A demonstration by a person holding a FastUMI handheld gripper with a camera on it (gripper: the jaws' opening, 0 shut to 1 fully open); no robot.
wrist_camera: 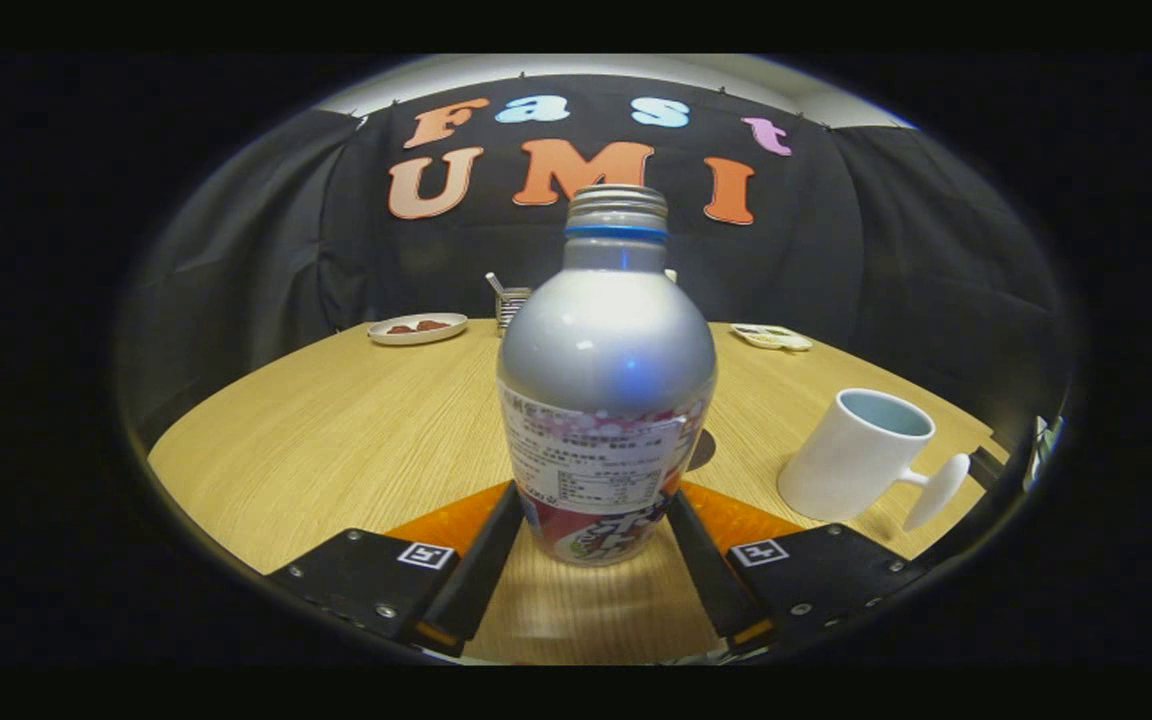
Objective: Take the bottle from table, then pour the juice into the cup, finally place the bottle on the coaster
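Observation:
A silver bottle (604,350) with a threaded neck, a blue ring and a printed label stands upright between my fingers. My gripper (596,497) is shut on it, each finger pressing a side of its lower body. I cannot tell whether its base touches the wooden table (336,440). A white cup (856,455) with a pale blue inside stands beyond my right finger, its handle pointing right. A dark round coaster (702,450) peeks out just behind the bottle's right side, mostly hidden by it.
At the table's far side lie a white plate (418,328) with reddish pieces, a small striped container (511,305) with a stick in it, and a small dish (772,337). Black cloth walls the booth behind.

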